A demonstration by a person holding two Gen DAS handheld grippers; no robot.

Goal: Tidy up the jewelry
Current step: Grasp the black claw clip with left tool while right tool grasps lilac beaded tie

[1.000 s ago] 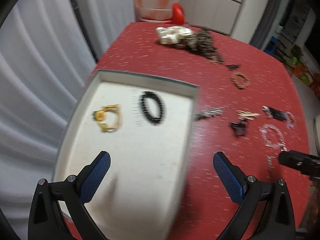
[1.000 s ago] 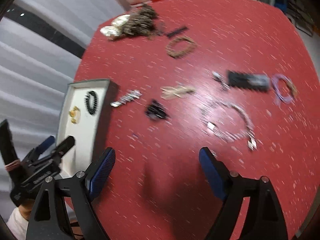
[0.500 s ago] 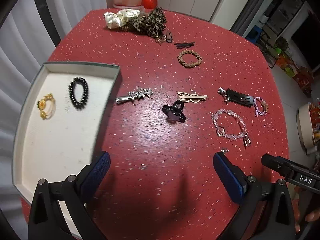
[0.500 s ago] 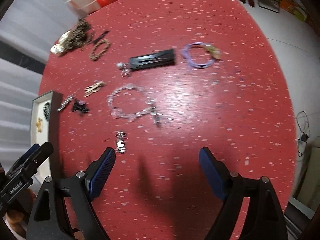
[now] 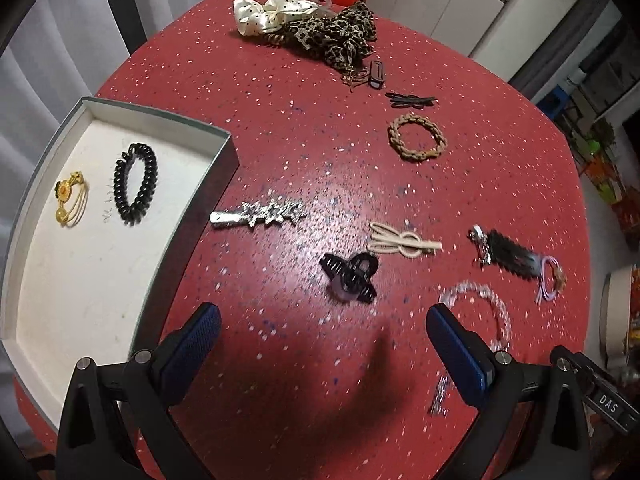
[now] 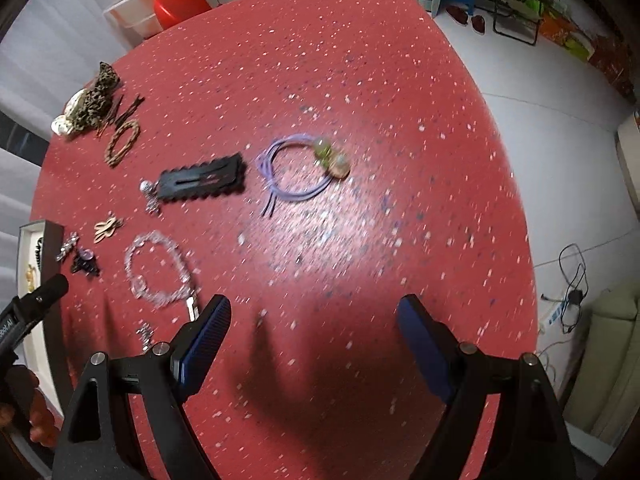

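Note:
A grey tray (image 5: 192,216) at the table's left holds a gold bracelet (image 5: 72,200) and a black coil tie (image 5: 136,184). Loose on the red table lie a silver clip (image 5: 260,213), a black claw clip (image 5: 352,276), a beige hairpin (image 5: 402,242), a clear bead bracelet (image 6: 158,268), a black barrette (image 6: 202,178), a purple cord bracelet (image 6: 300,168) and a braided brown tie (image 5: 417,137). My left gripper (image 5: 322,340) is open and empty, just short of the claw clip. My right gripper (image 6: 314,334) is open and empty, short of the purple bracelet.
Scrunchies (image 5: 320,28) and dark hairpins (image 5: 410,100) lie at the table's far side. A white basin with a red object (image 6: 176,6) stands beyond the edge. The floor with cables (image 6: 572,280) lies to the right.
The left gripper has swung right from over the tray and closed in on the claw clip. The right gripper has swung right, from the bead bracelet toward the purple bracelet.

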